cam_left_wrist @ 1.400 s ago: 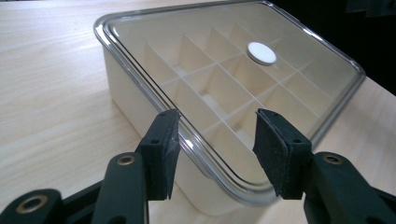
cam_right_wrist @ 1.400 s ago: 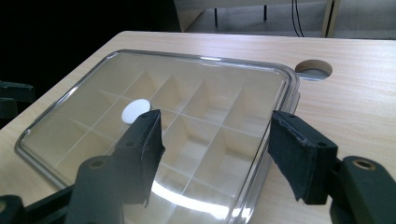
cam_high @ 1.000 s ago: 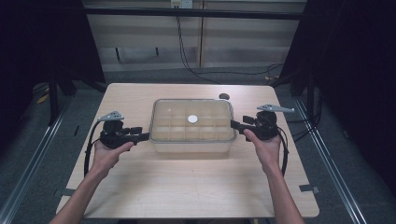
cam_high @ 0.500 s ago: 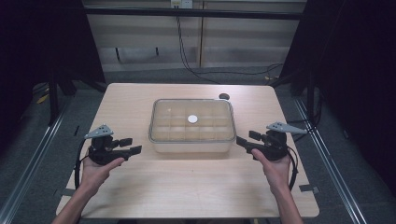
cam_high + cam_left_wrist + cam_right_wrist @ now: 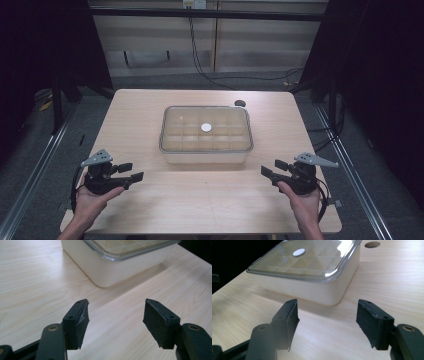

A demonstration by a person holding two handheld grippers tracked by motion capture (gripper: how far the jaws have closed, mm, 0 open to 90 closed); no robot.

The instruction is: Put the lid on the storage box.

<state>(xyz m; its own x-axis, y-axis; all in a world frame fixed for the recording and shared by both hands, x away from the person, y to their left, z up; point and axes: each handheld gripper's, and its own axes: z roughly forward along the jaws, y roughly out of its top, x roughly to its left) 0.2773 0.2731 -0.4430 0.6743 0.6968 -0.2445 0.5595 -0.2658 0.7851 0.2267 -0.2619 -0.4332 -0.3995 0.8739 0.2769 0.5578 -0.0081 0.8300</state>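
Note:
A cream box (image 5: 206, 150) with a clear lid (image 5: 220, 120) over a grid of compartments stands in the middle of the wooden table (image 5: 200, 200). A small white disc (image 5: 206, 127) lies at the lid's centre. My left gripper (image 5: 131, 171) is near the table's front left, apart from the box and pointing right. Its jaws have just been opening and nothing is between them. My right gripper (image 5: 272, 168) is at the front right, open, pointing left. In the left gripper view the left gripper (image 5: 116, 320) faces a box corner (image 5: 112, 267). In the right gripper view the right gripper (image 5: 327, 320) faces the box (image 5: 312, 290).
A round dark hole (image 5: 240, 103) sits in the tabletop behind the box's right corner, also in the right gripper view as the hole (image 5: 372, 244). Metal rails (image 5: 350, 170) run along both sides of the table. Cables (image 5: 210, 70) hang by the back wall.
Both hands have drawn back from the box's two sides toward the near edge of the table. The left jaws have spread wider. The box has not moved.

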